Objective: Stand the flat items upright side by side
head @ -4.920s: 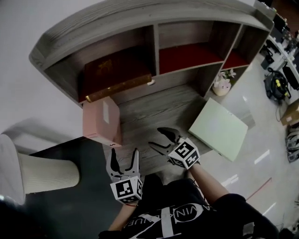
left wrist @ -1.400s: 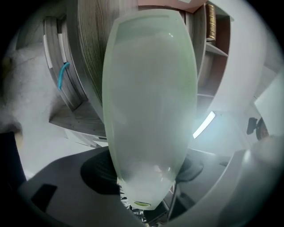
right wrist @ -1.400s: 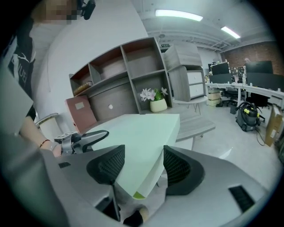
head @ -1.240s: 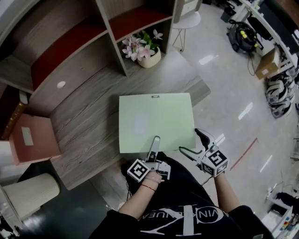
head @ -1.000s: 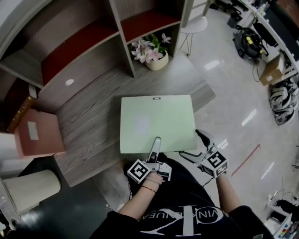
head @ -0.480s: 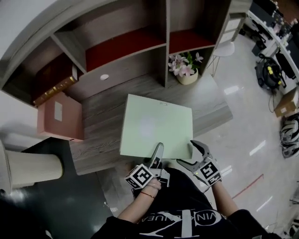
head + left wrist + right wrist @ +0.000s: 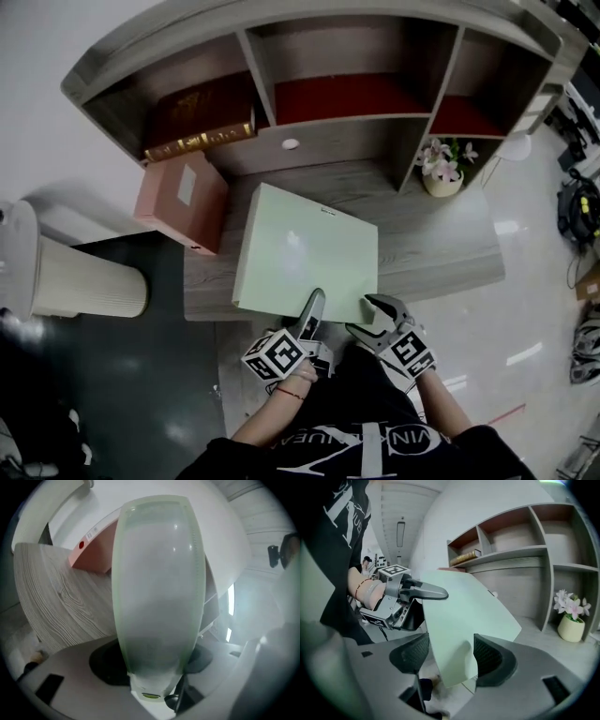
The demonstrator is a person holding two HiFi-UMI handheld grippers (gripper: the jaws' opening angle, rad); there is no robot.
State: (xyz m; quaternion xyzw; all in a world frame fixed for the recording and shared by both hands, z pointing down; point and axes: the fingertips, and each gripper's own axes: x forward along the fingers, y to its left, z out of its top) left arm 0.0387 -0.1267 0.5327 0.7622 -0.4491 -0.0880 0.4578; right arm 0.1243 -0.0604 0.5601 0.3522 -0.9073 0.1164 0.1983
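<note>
A pale green flat box (image 7: 305, 262) hangs tilted over the wooden desk (image 7: 441, 244), its far left corner close to the pink flat box (image 7: 183, 202) that stands against the shelf. My left gripper (image 7: 312, 314) is shut on the green box's near edge; in the left gripper view the box (image 7: 159, 573) fills the space between the jaws. My right gripper (image 7: 373, 317) has just been closing, with the box's near right corner (image 7: 464, 616) between the jaws. One pad lies against it and a narrow gap shows at the other.
The shelf unit (image 7: 347, 98) runs along the desk's back, with a dark book (image 7: 202, 141) lying in its left compartment. A flower pot (image 7: 441, 173) stands at the desk's right rear. A white ribbed bin (image 7: 84, 281) stands on the floor at left.
Both grippers have carried the green box leftward, from in front of the flower pot to beside the pink box. The right jaws have narrowed around the box's corner.
</note>
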